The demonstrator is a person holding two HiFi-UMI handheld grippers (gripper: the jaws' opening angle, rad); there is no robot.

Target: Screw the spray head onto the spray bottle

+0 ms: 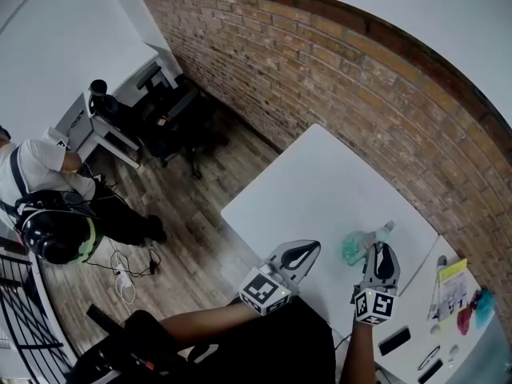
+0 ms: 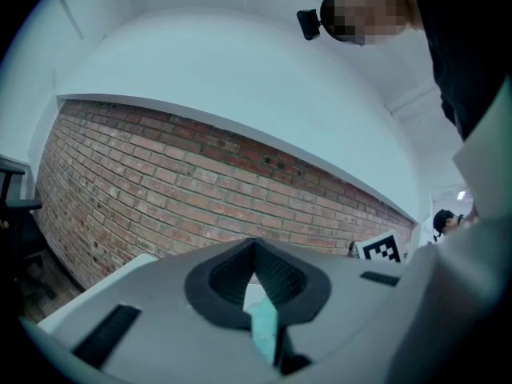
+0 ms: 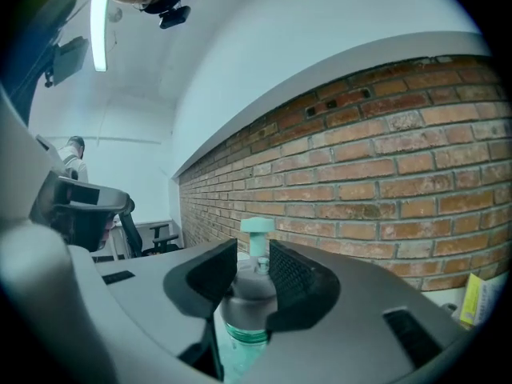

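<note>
Near the lower right of the head view, the right gripper (image 1: 382, 251) has its tongs clamped on the clear shoulder of the spray bottle (image 1: 360, 245), over the white bench (image 1: 320, 182) that stands beside the brick wall (image 1: 344, 78). A teal T-shaped top (image 3: 257, 229) shows above the bottle's neck. Left of the bottle and apart from it, the left gripper (image 1: 309, 250) has its tongs together. A pale teal sliver (image 2: 262, 326) shows in the slot behind them, too unclear to identify.
</note>
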